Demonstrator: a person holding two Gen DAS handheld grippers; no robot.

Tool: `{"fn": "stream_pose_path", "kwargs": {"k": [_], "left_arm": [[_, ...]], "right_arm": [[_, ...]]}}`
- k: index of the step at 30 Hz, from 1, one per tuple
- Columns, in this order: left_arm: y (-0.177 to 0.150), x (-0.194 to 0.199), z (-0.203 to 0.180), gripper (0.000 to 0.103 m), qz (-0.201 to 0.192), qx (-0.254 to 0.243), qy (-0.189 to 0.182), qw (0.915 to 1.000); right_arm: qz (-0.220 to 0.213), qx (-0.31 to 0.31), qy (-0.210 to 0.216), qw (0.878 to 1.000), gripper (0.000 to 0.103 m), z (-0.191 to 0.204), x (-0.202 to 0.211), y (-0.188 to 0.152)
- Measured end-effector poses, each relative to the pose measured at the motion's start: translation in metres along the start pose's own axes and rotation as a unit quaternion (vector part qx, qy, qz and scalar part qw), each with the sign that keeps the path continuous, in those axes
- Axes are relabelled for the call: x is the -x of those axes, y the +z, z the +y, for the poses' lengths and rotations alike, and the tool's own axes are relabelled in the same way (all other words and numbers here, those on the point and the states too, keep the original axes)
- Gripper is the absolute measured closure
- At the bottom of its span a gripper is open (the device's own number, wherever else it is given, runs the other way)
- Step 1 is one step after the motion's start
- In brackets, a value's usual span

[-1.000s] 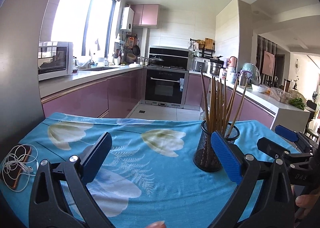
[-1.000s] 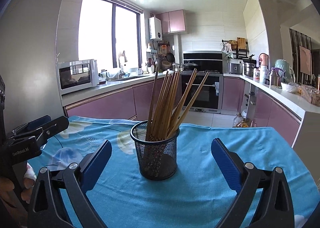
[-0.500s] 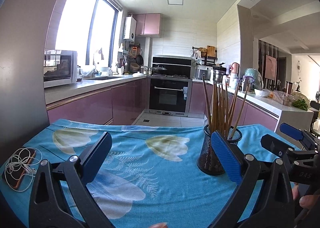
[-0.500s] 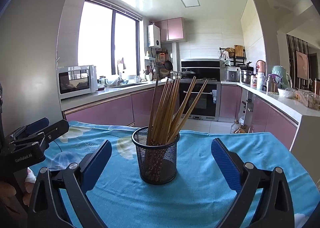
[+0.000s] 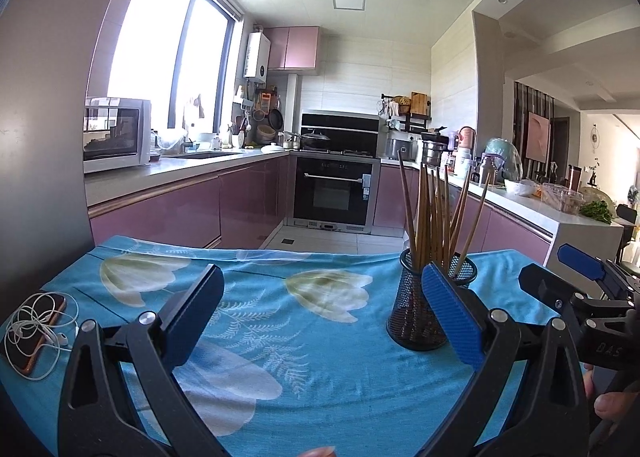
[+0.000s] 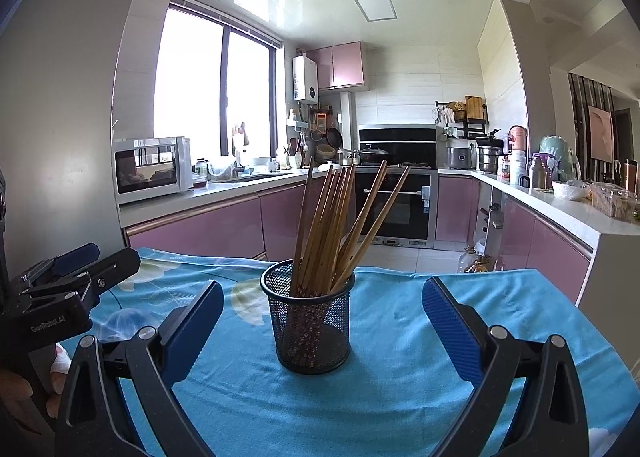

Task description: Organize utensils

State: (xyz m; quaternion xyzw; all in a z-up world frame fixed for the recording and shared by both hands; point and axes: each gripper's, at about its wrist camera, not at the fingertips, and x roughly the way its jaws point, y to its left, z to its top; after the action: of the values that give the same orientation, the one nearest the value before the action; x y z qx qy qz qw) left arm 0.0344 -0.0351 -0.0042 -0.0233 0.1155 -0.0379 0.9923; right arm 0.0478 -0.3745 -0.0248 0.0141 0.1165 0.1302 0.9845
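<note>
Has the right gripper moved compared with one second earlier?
Yes. In its own view the mesh cup sits lower and the oven behind has also dropped, so the right gripper has tilted or risen slightly.

The left gripper (image 6: 60,281) body reads "GenRobot.AI"; the right gripper (image 5: 580,277) body shows "DAS"

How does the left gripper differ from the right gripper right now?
The right gripper faces the mesh cup of chopsticks head-on, framed between its fingers; the left gripper faces bare tablecloth, with the cup partly behind its right finger. Both are open and hold nothing.
</note>
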Motion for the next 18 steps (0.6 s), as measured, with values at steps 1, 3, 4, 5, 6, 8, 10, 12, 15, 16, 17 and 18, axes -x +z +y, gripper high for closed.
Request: {"fn": "stream_pose_path", "kwargs": {"k": [1, 3, 4, 5, 6, 8, 10, 12, 15, 16, 17, 18], "left_arm": [[-0.0002, -0.0003, -0.0001, 0.006, 0.000, 0.000, 0.000, 1.0000], [0.0001, -0.0001, 0.0002, 0.006, 0.000, 0.001, 0.000, 1.0000], [0.0001, -0.0005, 0.0003, 0.006, 0.001, 0.003, -0.002, 1.0000], [0.0003, -0.0009, 0.0003, 0.006, 0.001, 0.004, -0.002, 1.0000], [0.0002, -0.0011, 0.0003, 0.006, 0.001, 0.004, -0.001, 1.0000], [-0.0002, -0.0011, 0.0005, 0.006, 0.001, 0.004, -0.001, 1.0000], [-0.0002, -0.0011, 0.0004, 0.006, 0.001, 0.004, -0.001, 1.0000], [-0.0002, -0.0010, 0.0004, 0.006, 0.001, 0.004, -0.001, 1.0000], [-0.0002, -0.0009, 0.0004, 0.006, 0.001, 0.004, 0.000, 1.0000], [-0.0002, -0.0011, 0.0006, 0.006, 0.000, 0.005, -0.001, 1.0000], [-0.0002, -0.0011, 0.0003, 0.006, 0.001, 0.004, -0.001, 1.0000], [-0.0003, -0.0010, 0.0002, 0.006, 0.001, 0.003, 0.000, 1.0000]], "right_arm": [[0.000, 0.000, 0.000, 1.000, 0.007, -0.0001, -0.0001, 0.0000], [0.000, 0.001, -0.001, 1.000, 0.007, -0.0001, -0.0003, 0.0002], [-0.001, 0.001, -0.001, 1.000, 0.007, 0.0007, -0.0005, 0.0001], [0.000, 0.001, -0.001, 1.000, 0.007, 0.0007, -0.0005, 0.0001], [-0.001, 0.001, -0.001, 1.000, 0.007, 0.0007, -0.0005, 0.0002], [-0.001, 0.002, -0.001, 1.000, 0.007, 0.0007, -0.0003, 0.0001], [-0.002, 0.003, -0.002, 1.000, 0.007, 0.0008, -0.0004, 0.0003], [-0.003, 0.003, -0.002, 1.000, 0.007, 0.0006, -0.0008, 0.0006], [-0.005, 0.003, -0.003, 1.000, 0.007, 0.0007, 0.0005, 0.0008], [-0.005, 0.003, -0.004, 1.000, 0.007, 0.0008, -0.0002, 0.0012], [-0.005, 0.004, -0.005, 1.000, 0.007, 0.0009, -0.0001, 0.0012], [-0.006, 0.004, -0.005, 1.000, 0.007, 0.0009, -0.0001, 0.0012]]}}
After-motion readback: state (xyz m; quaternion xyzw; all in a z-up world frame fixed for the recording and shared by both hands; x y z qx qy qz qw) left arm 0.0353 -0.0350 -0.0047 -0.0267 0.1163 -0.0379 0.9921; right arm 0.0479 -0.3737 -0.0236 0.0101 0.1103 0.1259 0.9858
